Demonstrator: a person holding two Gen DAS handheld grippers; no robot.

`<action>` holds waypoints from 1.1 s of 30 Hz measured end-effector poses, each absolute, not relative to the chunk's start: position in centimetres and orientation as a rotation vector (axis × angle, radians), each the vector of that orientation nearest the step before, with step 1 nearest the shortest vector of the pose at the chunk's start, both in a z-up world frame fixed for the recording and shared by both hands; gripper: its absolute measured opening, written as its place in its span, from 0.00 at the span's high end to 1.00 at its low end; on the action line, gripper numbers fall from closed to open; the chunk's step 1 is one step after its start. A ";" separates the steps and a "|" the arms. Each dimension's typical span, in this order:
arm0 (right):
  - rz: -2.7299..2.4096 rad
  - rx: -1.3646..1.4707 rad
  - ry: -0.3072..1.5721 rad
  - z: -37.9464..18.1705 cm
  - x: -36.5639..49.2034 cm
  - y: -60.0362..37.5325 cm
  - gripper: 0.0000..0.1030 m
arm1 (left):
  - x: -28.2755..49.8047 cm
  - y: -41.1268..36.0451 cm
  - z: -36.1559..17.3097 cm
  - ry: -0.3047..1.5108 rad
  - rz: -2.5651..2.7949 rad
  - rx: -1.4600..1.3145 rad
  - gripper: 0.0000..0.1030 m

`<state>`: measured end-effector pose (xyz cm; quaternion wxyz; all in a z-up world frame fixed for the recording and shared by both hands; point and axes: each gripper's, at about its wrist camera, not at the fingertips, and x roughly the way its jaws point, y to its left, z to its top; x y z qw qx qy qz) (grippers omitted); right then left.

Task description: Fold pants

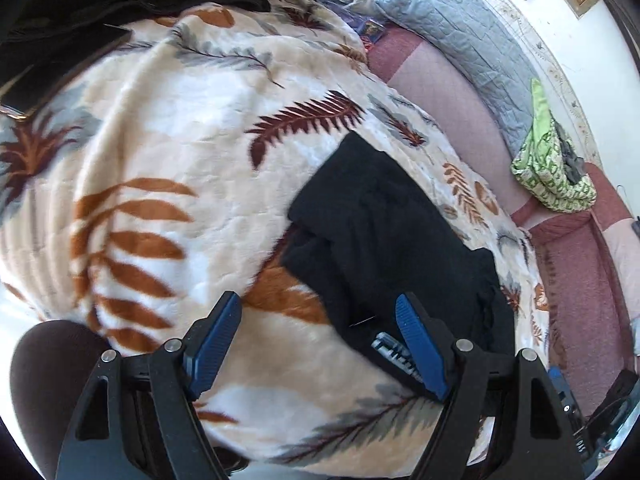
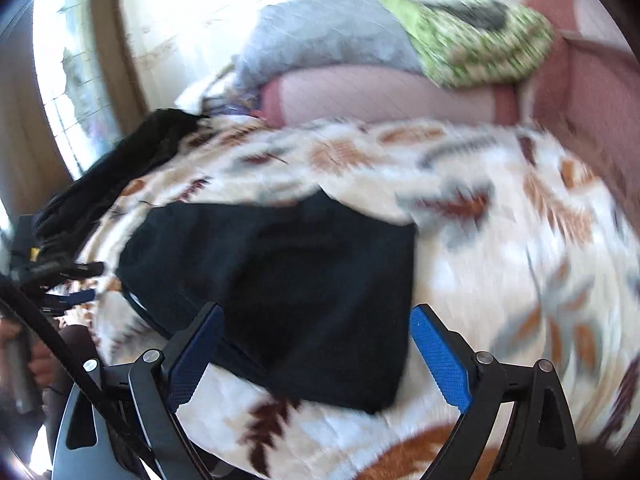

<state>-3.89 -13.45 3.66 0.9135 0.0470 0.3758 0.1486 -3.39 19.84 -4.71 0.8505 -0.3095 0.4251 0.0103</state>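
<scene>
Black soft-fabric pants (image 2: 280, 264), folded into a compact rectangle, lie on the cream leaf-print plush blanket (image 1: 168, 128) covering the bed; limp and light by the look, best taken at a corner or edge. Left claw (image 1: 318, 320) and right claw (image 2: 316, 332) both stand apart, empty. Nearby: heap of dark garments (image 2: 120, 168), grey quilted pillow (image 1: 460, 36), green patterned bag (image 1: 552, 168); nothing obstructs.

A bed is covered by a leaf-patterned blanket (image 1: 160, 128); a bright window (image 2: 76, 80) is set beside the white wall (image 1: 560, 40).
</scene>
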 end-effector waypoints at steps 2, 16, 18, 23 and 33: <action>0.361 0.069 0.786 4.8 -2.6 -12.0 0.06 | -2.8 18.9 -4.7 0.867 -0.007 -0.638 0.24; 0.776 0.033 1.179 1.6 12.5 7.8 0.06 | -3.7 19.8 -6.4 0.710 -0.135 -0.706 0.29; 0.764 0.002 1.237 0.4 14.0 10.8 0.07 | -3.7 19.8 -6.5 0.703 -0.137 -0.709 0.29; 0.640 -0.202 1.308 -1.9 15.8 17.3 0.05 | -3.9 19.6 -6.5 0.691 -0.142 -0.698 0.27; 0.583 -0.329 1.308 -1.7 15.5 17.2 0.57 | -3.7 19.3 -6.3 0.692 -0.125 -0.694 0.25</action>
